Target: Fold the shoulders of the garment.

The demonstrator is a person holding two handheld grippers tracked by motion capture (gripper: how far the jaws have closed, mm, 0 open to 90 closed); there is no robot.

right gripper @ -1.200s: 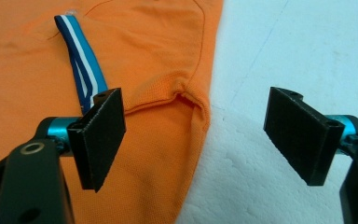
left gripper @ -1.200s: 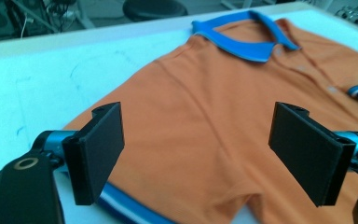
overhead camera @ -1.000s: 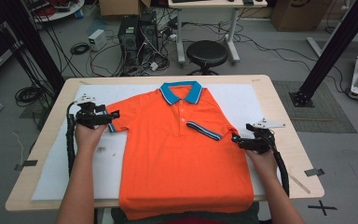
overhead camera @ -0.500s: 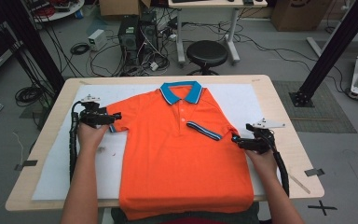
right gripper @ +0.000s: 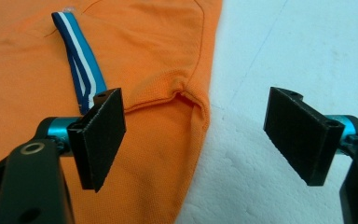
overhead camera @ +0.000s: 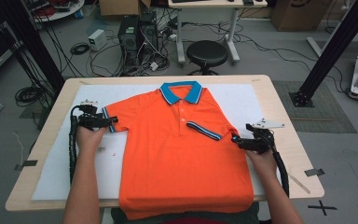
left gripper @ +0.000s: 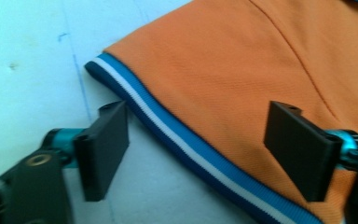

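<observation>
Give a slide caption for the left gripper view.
Open left tool straddling the striped cuff of the orange polo shirt.

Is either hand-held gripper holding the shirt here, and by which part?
Neither. The left hand-held gripper straddles the sleeve cuff with jaws open; the right hand-held gripper is open too.

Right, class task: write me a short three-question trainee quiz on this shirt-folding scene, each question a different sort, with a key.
1. True or false: the right sleeve of the orange polo shirt is already folded in over the chest.
2. What lies between the left gripper's open jaws? A) the collar B) the striped sleeve cuff C) the hem
3. Fill in: the shirt lies on a white ____ on the wooden table.

Key: 1 true; 2 B; 3 mat.
</observation>
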